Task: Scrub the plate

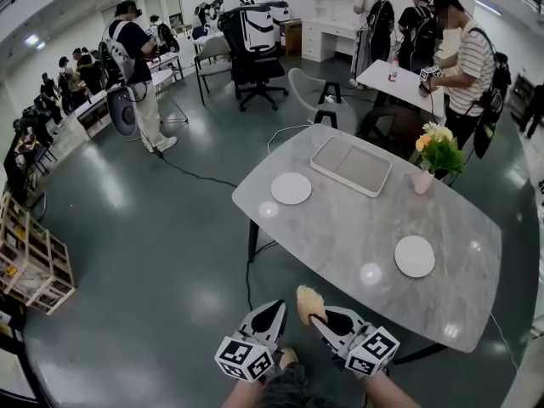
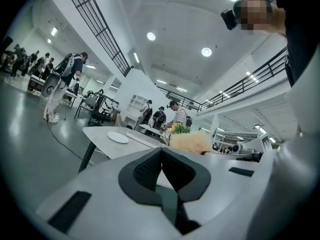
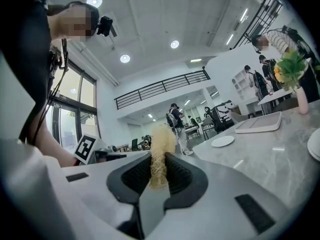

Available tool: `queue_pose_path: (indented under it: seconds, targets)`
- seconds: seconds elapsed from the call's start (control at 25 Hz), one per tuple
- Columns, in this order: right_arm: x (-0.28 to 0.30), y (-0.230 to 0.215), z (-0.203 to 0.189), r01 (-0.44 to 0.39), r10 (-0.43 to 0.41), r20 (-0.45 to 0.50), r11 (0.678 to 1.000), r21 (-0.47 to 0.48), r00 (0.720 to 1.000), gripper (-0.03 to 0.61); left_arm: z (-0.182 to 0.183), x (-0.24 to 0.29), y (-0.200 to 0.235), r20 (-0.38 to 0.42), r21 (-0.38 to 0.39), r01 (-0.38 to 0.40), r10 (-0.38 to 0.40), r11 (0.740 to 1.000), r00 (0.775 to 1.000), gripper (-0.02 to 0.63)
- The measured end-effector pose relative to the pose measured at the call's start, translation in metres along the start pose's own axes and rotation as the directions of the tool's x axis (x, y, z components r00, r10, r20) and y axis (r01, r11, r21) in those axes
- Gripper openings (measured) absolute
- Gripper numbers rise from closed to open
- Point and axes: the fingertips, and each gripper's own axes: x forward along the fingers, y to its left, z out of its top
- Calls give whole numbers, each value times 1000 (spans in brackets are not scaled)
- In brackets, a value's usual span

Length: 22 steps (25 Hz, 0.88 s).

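Note:
Two white plates lie on the grey marble table (image 1: 340, 228): a far plate (image 1: 291, 188) on the left and a near plate (image 1: 415, 256) on the right. Both grippers hang side by side off the table's near edge, well short of either plate. My right gripper (image 1: 317, 315) is shut on a yellow fibrous scrubber (image 1: 309, 303), whose tuft sticks up between the jaws (image 3: 160, 151). My left gripper (image 1: 274, 308) is shut with nothing in it, its pads (image 2: 150, 169) meeting. The far plate (image 2: 118, 137) (image 3: 222, 141) shows in both gripper views.
A flat grey-white tray (image 1: 351, 165) lies at the table's far side. A pink vase (image 1: 423, 182) of yellow flowers stands at the right rear. A person in a striped shirt (image 1: 469, 66) stands beyond the table. Chairs, desks and other people fill the room behind.

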Motion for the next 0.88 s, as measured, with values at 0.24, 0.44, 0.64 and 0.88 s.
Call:
queue_pose_path:
  seconds: [0.24, 0.44, 0.64, 0.88]
  targets:
    - [29, -39, 10, 34, -34, 1, 999, 24, 999, 72, 10, 33, 33, -7, -9, 12, -12, 1000, 1000, 11]
    - [50, -54, 11, 45, -45, -12, 999, 18, 999, 72, 15, 48, 57, -1, -24, 20, -20, 1000, 1000, 11]
    - [64, -68, 8, 48, -47, -27, 998, 40, 999, 72, 11, 63, 71, -15, -52, 21, -21, 998, 1000, 11]
    - [85, -90, 10, 56, -54, -41, 997, 61, 998, 72, 14, 82, 91, -27, -71, 20, -22, 997, 999, 11]
